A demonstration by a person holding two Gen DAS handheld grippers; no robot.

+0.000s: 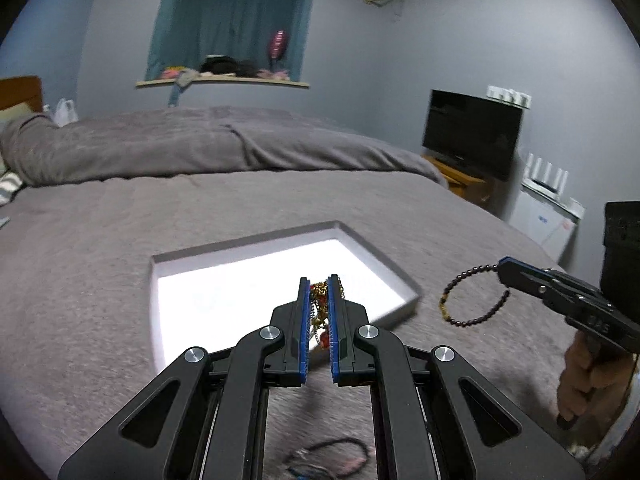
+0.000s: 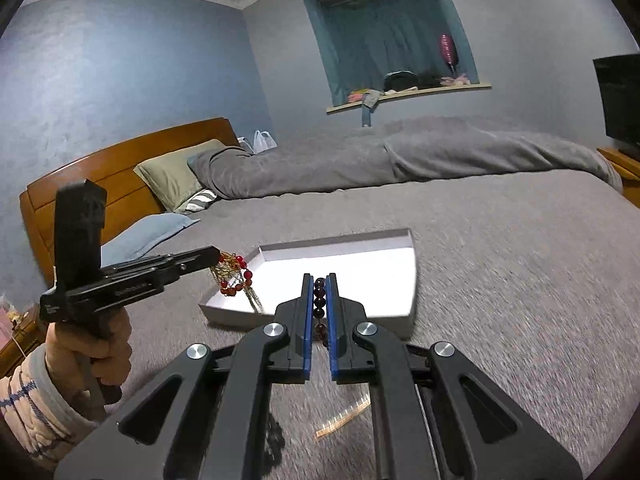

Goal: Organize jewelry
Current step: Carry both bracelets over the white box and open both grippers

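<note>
Left gripper (image 1: 318,280) is clamped on a tangle of gold chain and red beads (image 2: 234,274), held above the near edge of the white tray (image 1: 404,280) on the grey blanket (image 1: 100,264). Right gripper (image 2: 320,280) is pinched on a dark beaded bracelet (image 1: 472,300), which hangs as an open loop just right of the tray. Below the left gripper, a dark loop (image 1: 340,446) lies on the blanket.

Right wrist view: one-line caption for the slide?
Right tool grips a dark bead bracelet near the white tray on the bed, while the left tool dangles a gold-and-red necklace.
</note>
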